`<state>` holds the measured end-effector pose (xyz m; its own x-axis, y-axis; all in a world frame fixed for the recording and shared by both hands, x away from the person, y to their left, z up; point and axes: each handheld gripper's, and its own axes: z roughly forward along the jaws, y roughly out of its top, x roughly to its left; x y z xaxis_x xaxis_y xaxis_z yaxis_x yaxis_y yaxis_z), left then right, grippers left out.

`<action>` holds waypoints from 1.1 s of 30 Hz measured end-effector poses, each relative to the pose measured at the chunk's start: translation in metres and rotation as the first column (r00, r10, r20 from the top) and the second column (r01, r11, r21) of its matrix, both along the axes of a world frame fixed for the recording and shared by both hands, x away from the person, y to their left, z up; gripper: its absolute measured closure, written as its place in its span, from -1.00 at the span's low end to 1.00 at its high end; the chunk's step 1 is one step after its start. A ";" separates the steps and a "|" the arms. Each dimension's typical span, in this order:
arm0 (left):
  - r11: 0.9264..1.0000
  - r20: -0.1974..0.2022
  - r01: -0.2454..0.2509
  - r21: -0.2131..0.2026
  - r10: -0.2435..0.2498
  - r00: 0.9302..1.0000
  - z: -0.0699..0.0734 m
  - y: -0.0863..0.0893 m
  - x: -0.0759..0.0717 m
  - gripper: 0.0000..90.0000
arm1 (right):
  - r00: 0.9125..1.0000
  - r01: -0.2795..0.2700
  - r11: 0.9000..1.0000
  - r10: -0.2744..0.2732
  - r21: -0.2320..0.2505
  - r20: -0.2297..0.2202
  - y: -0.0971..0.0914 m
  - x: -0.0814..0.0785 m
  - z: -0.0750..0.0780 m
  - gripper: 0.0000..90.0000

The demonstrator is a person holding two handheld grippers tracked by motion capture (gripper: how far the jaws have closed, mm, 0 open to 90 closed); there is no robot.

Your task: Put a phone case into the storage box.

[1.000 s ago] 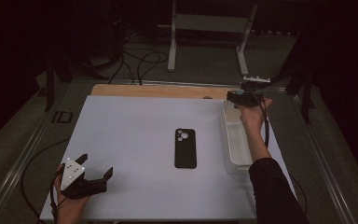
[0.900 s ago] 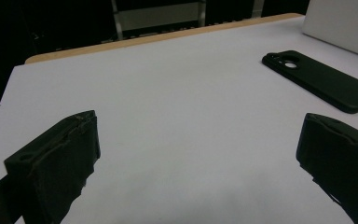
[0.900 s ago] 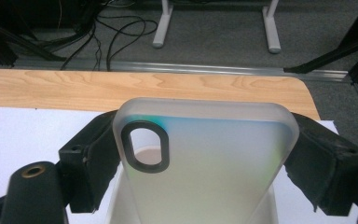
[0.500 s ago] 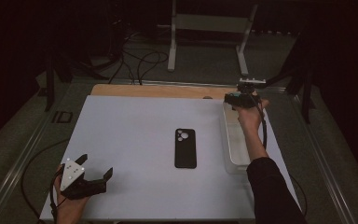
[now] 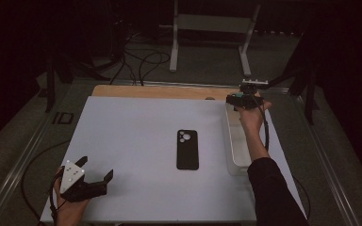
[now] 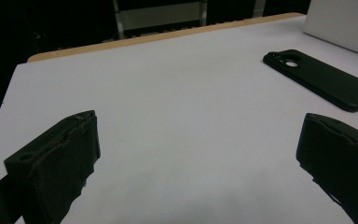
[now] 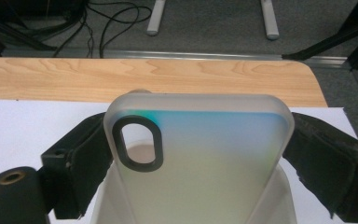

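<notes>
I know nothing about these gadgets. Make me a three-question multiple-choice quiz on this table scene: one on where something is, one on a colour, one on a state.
1. Where does the black phone case lie?
A. in the clear bin
B. flat near the middle of the white mat
C. on the floor

2. What colour is the ring around the camera hole of the frosted phone case?
A. red
B. white
C. black

3. How do the left gripper's jaws stand?
A. wide apart with nothing between them
B. clamped on the black case
C. closed on a cable

Answers:
1 B: the high view shows it lying on the white mat, left of the clear bin.
2 C: the right gripper view shows a dark oval rim.
3 A: the left gripper view shows bare mat between them.
</notes>
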<state>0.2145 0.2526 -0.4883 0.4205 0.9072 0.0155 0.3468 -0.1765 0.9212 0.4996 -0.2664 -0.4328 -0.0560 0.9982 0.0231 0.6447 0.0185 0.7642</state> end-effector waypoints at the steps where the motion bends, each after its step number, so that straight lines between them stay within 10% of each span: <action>1: 1.000 0.000 0.000 0.002 0.000 1.000 0.000 0.000 0.000 -1.00 | 1.000 -0.001 1.000 0.001 0.007 -0.001 -0.001 0.000 0.000 -0.80; 33: 1.000 -0.007 -0.006 0.008 0.006 1.000 -0.001 -0.001 0.001 -1.00 | 0.981 -0.145 0.989 0.141 0.024 0.133 0.004 -0.036 0.032 -0.80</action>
